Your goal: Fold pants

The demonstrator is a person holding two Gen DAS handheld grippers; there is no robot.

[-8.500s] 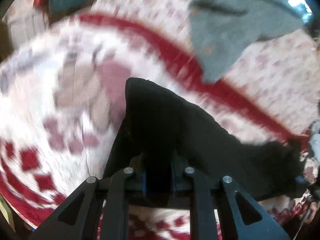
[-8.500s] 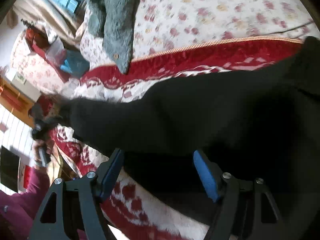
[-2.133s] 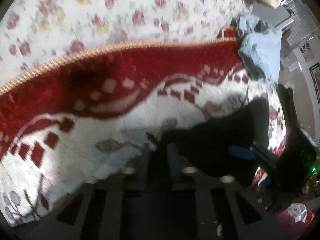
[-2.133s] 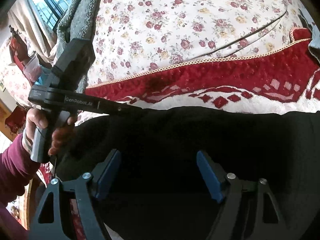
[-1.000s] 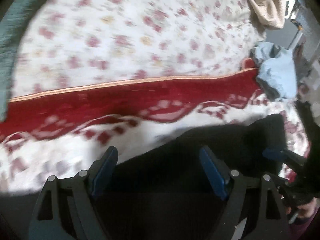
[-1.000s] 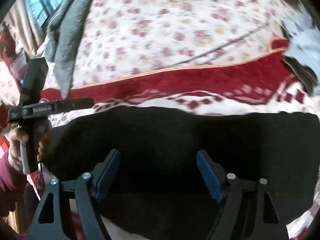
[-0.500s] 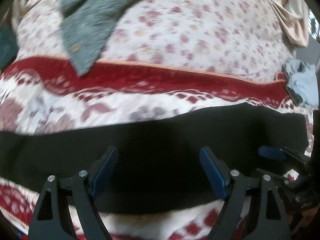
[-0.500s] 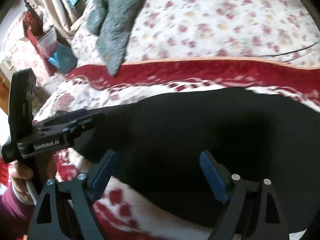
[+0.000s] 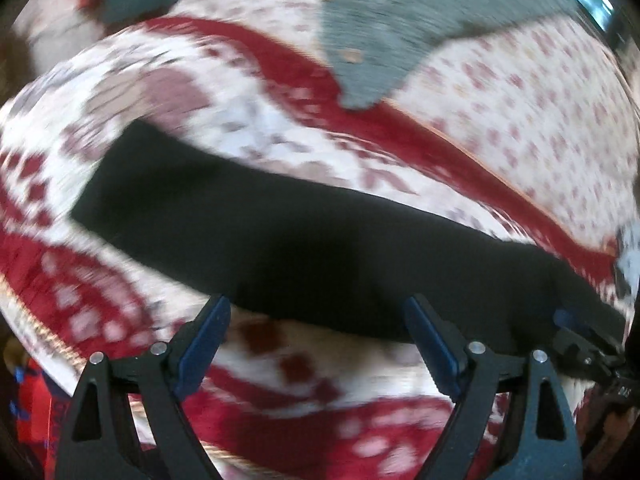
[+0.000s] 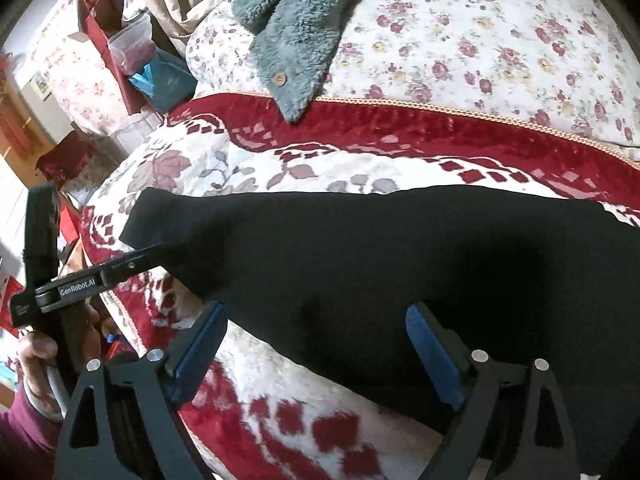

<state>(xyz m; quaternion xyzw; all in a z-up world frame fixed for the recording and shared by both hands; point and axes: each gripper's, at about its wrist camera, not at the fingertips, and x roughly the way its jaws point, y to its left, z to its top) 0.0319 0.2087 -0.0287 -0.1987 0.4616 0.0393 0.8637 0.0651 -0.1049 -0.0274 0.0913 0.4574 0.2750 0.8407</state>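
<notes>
The black pants (image 9: 304, 240) lie flat as a long band on the red and white blanket (image 9: 280, 380), and show in the right wrist view (image 10: 380, 264) too. My left gripper (image 9: 316, 344) is open and empty, its fingertips at the near edge of the pants' middle. It also shows in the right wrist view (image 10: 160, 254), hovering near the leg end. My right gripper (image 10: 316, 348) is open and empty, over the near edge of the wider part of the pants. It shows at the far right of the left wrist view (image 9: 576, 332).
A grey fleece garment (image 10: 296, 40) lies on the floral sheet (image 10: 480, 48) beyond the blanket. A light blue cloth (image 9: 632, 256) sits at the right. Bags and boxes (image 10: 136, 56) stand past the left end of the bed.
Both grippers have let go of the pants and opened. The pants now lie spread on the blanket. The left gripper has swung left along the pants toward the leg end.
</notes>
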